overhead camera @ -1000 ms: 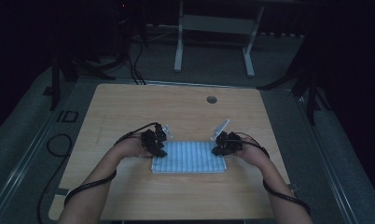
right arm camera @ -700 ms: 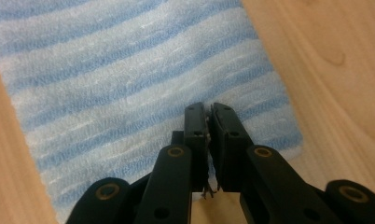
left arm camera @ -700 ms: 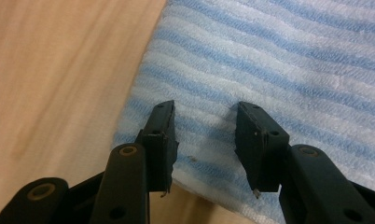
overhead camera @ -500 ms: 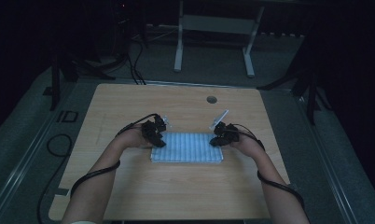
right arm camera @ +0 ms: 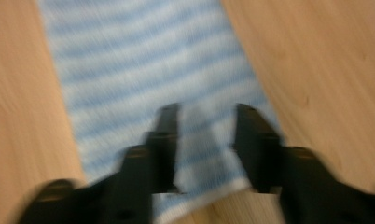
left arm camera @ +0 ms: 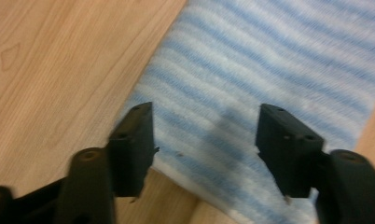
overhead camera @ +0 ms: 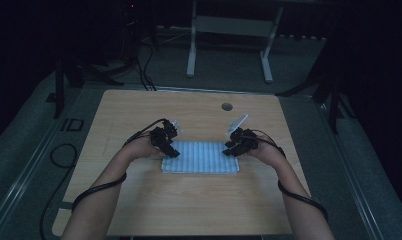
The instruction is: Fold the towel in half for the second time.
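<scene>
A folded blue-and-white striped cloth [overhead camera: 201, 157] lies flat on the wooden table [overhead camera: 139, 110]. My left gripper [overhead camera: 170, 150] hovers over the cloth's left end. In the left gripper view its jaws [left arm camera: 206, 114] stand apart above the cloth [left arm camera: 269, 84] near its edge, gripping nothing. They have just been opening. My right gripper [overhead camera: 231, 149] is over the cloth's right end. In the blurred right gripper view its jaws [right arm camera: 208, 112] are parted over the end of the cloth [right arm camera: 143, 60]. They too have just been opening, and the pads press on nothing.
A round hole [overhead camera: 227, 106] sits in the tabletop at the back. Bare wood surrounds the cloth on all sides. Cables [overhead camera: 59, 155] trail on the floor at the left. A white stand [overhead camera: 229, 30] is on the floor beyond the table.
The cloth and both hands have shifted a little away from the person. Both grippers now sit over the cloth's ends with their jaws apart.
</scene>
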Demonstrator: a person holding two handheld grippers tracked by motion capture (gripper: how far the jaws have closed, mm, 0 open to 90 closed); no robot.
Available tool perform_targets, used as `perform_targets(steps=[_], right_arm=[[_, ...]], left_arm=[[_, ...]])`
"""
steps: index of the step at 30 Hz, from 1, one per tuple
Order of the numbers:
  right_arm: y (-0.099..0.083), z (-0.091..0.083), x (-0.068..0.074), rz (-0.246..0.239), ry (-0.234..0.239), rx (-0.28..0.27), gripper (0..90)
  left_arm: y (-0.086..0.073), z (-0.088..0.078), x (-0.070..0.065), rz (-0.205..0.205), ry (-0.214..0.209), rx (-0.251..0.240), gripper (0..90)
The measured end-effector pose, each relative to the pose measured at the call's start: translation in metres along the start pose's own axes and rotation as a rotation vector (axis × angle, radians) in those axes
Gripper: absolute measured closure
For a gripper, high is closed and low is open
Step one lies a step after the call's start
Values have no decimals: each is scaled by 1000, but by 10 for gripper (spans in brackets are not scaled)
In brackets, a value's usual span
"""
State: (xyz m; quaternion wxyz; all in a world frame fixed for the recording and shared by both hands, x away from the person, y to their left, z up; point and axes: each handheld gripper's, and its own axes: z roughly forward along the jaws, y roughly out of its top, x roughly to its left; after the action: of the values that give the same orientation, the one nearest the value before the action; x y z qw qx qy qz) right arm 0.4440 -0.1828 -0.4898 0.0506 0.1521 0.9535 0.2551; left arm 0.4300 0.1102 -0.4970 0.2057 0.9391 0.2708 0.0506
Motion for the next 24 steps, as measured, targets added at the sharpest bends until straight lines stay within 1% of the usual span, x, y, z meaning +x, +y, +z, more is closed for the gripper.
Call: perform_targets(steps=[1, 2, 3, 4, 5, 6, 7, 8, 9, 10, 11, 12, 13, 14, 15, 17, 19, 21, 22, 24], right_arm=[[1, -1, 1, 4, 9, -12, 462], [2, -3, 3, -1, 7, -33, 402], [3, -3, 4, 5, 3, -51, 346], [3, -3, 5, 14, 0, -63, 287], [3, -3, 6, 25, -11, -72, 244], [2, -2, 7, 19, -16, -81, 197], [1, 0, 8, 16, -24, -88, 171], [-1, 1, 7, 19, -36, -97, 169], [-2, 2, 7, 33, -48, -111, 169], [-4, 4, 7, 44, -67, -126, 166], [-6, 5, 7, 40, -76, -138, 152], [-8, 6, 8, 48, -82, -145, 141], [-10, 7, 9, 52, -93, -158, 141], [-11, 8, 11, 48, -102, -172, 141], [-12, 9, 13, 48, -113, -184, 140], [-15, 11, 15, 59, -131, -207, 139], [-17, 12, 18, 69, -147, -229, 140], [-21, 14, 19, 71, -164, -243, 140], [-23, 14, 20, 79, -178, -251, 140], [-28, 13, 20, 90, -188, -265, 140]], left_arm=[[-1, -1, -2, 3, -18, -14, 320], [-2, -2, -4, 11, -39, -25, 279], [-3, -2, -6, 12, -35, -31, 247], [-3, -1, -8, 0, -23, -31, 246], [-4, 0, -10, -5, -10, -25, 209], [-5, 0, -11, -4, 10, -23, 145], [-7, 0, -13, -7, 29, -39, 144], [-9, 0, -13, -16, 51, -59, 144], [-11, 0, -14, -24, 71, -85, 140], [-12, -1, -15, -35, 79, -111, 112], [-14, -1, -14, -42, 87, -129, 77], [-16, 0, -14, -51, 101, -148, 66], [-18, 1, -14, -58, 103, -159, 65], [-20, 2, -14, -64, 104, -169, 45], [-21, 4, -15, -68, 103, -173, 26], [-25, 6, -16, -69, 100, -176, 26], [-28, 9, -17, -62, 104, -178, 26], [-33, 10, -17, -68, 101, -177, 26], [-35, 10, -17, -70, 108, -179, 26], [-41, 9, -16, -83, 108, -192, 26]])
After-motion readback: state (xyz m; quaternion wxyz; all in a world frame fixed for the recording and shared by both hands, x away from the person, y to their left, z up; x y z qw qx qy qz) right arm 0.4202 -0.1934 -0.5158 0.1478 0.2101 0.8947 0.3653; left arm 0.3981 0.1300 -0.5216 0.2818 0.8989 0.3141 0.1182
